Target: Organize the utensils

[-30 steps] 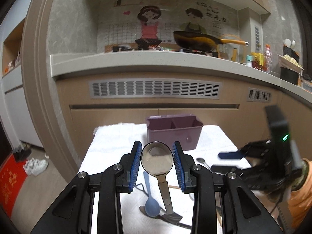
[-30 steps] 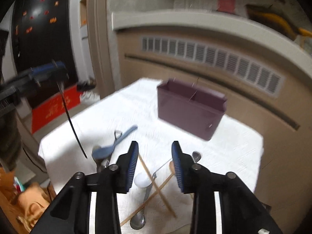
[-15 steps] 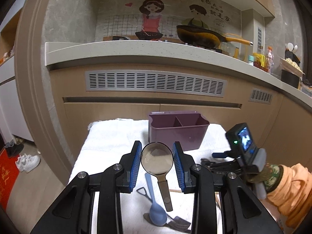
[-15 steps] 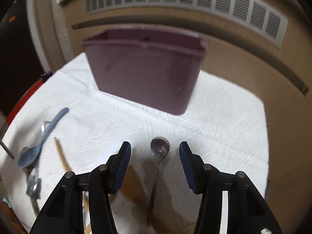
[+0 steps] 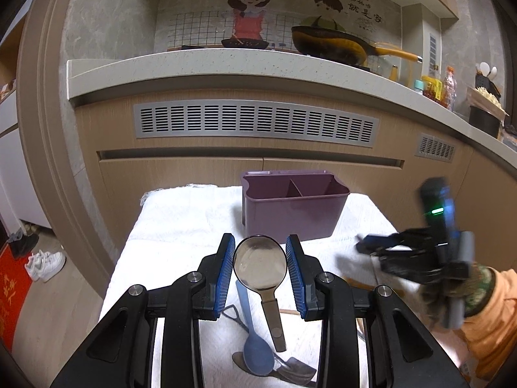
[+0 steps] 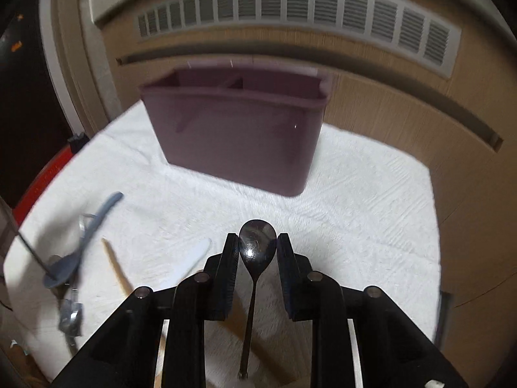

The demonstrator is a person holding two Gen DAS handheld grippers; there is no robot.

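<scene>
Steel ladle (image 5: pixel 260 262): round bowl sat between the blue pads of the left gripper (image 5: pixel 260 263), both pads against its rim; short flat handle hung down toward the cloth; held clear above the table, in front of the caddy.
Left gripper: partly closed, clamped on the ladle bowl; fingers pointed toward the caddy's near wall.
Dark spoon (image 6: pixel 257 242): bowl sat between the tips of the right gripper (image 6: pixel 257 245); thin handle ran back under the gripper body; whether it lay on the cloth or was lifted, cannot tell.
Right gripper: jaws closing, narrow gap, pads at or nearly at the spoon bowl's edges; firm contact not certain through the blur; seen also in the left view, blurred, at the table's right edge, carried by a hand in a patterned glove (image 5: pixel 458 294) with an orange sleeve.
Purple caddy (image 5: pixel 292 208): upright at the far side of the table; two compartments split by a divider; nothing seen inside.
Loose utensils: blue plastic spoon (image 5: pixel 255 352) lay on the cloth below the ladle, bowl nearest the camera, over a steel spatula (image 5: pixel 295 371); wooden chopstick (image 6: pixel 116 268) and a white handle (image 6: pixel 190 258) lay beside it, left of the right gripper.
White cloth (image 6: pixel 355 213): covered the small table.
Beyond: cabinet front with a slotted vent (image 5: pixel 255 123); counter with a frying pan (image 5: pixel 329 47); white shoes (image 5: pixel 45 263) on the floor at left.
</scene>
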